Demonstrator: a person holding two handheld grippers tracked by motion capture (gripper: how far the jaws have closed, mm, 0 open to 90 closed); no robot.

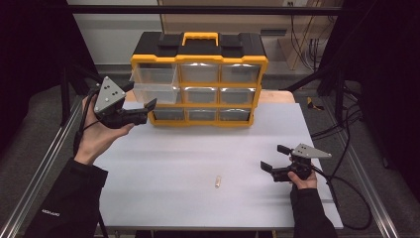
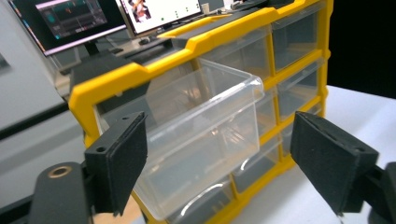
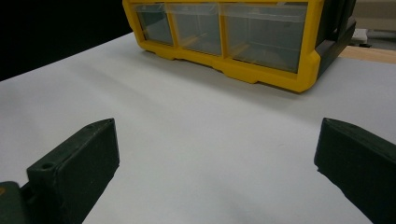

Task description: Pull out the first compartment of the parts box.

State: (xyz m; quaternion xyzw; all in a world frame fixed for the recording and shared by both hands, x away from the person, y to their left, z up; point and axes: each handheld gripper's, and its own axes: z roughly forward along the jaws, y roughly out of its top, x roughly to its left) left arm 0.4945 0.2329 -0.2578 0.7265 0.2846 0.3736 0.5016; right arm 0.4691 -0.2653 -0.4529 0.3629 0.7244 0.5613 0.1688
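Note:
A yellow and black drawer organizer [image 1: 199, 58] with clear drawers stands at the back of the table. Its top left drawer [image 1: 153, 85] is pulled out and looks empty. My left gripper [image 1: 141, 98] is held in front of that drawer, open, with nothing between its pads. In the left gripper view the clear drawer [image 2: 201, 126] juts out of the yellow frame [image 2: 130, 74] just beyond the left gripper [image 2: 219, 128]. My right gripper [image 1: 273, 157] rests open low over the table at the right. In the right gripper view the right gripper [image 3: 217, 133] faces bare tabletop and the organizer's bottom row [image 3: 261, 70].
A small beige peg-like piece [image 1: 217, 181] lies on the white tabletop [image 1: 188, 158] near the front, left of the right gripper. Cables [image 1: 346, 198] trail off the table's right side. Monitors [image 2: 70, 18] stand behind the organizer in the left gripper view.

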